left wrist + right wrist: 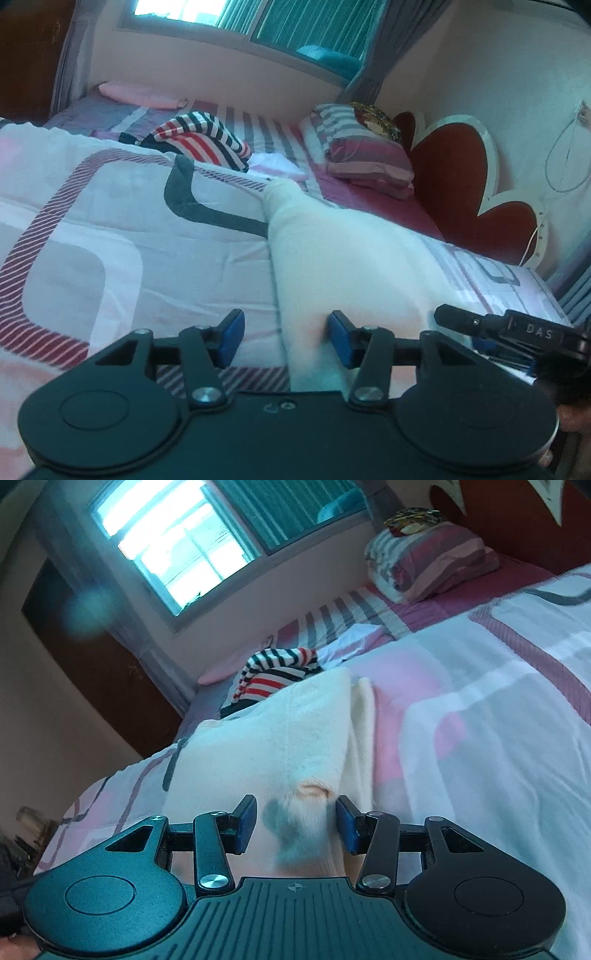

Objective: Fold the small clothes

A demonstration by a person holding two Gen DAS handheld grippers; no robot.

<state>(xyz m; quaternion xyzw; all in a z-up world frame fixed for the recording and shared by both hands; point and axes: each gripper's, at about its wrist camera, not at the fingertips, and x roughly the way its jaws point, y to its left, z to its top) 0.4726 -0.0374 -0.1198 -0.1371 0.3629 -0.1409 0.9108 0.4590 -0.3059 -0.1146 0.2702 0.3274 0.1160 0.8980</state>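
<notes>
A small white garment point(332, 266) lies stretched out on the patterned bedspread point(110, 229). My left gripper point(286, 339) is open at its near end, the cloth's left edge running between the blue pads. In the right wrist view the same white garment point(288, 731) shows a seam, a small hole and a dark stain point(284, 834). My right gripper point(295, 823) is open over that stained end, its pads on either side of it. The right gripper's tip point(465, 319) shows at the right of the left wrist view.
A striped red, white and black garment point(199, 138) and a white cloth point(277, 166) lie further up the bed. A striped pillow point(369, 155) rests by the red headboard point(461, 177). A pink folded cloth point(140, 96) lies near the wall under the window.
</notes>
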